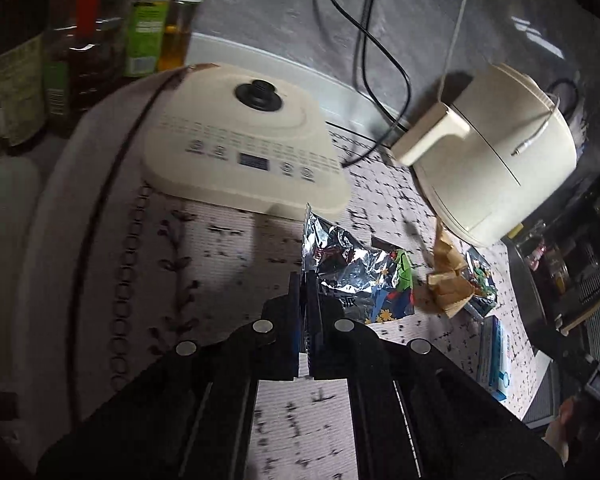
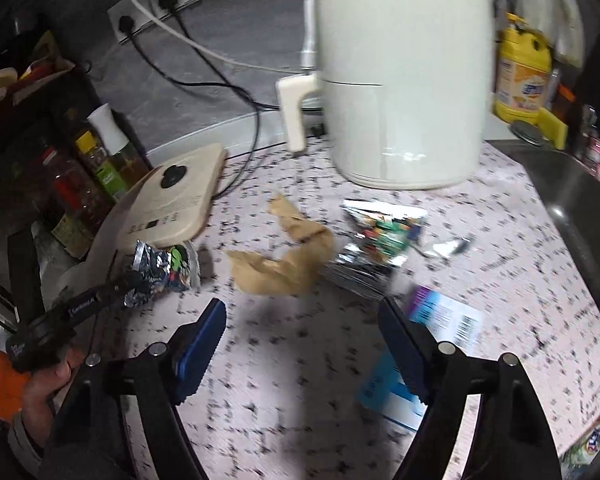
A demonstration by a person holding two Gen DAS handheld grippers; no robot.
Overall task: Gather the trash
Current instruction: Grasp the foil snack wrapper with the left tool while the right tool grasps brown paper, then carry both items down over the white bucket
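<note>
we are pinching the edge of a crumpled foil snack wrapper with our left gripper, its two blue-padded fingers pressed tight together on the silvery foil. in the right wrist view that same wrapper is sitting at the tip of the left tool, just in front of the cream induction cooker base. our right gripper is hanging above the speckled counter mat with its fingers spread wide and nothing between them. ahead of it more trash is lying on the mat: a crumpled brown paper piece in the middle, a second foil wrapper with colourful print touching its right side, and a small torn foil strip further right. a blue and white carton is lying flat near our right finger, partly hidden behind it. the white air fryer is standing behind the trash, its handle pointing left. bottles of oil and sauce are crowding the left edge, and a yellow detergent jug is standing by the sink.
</note>
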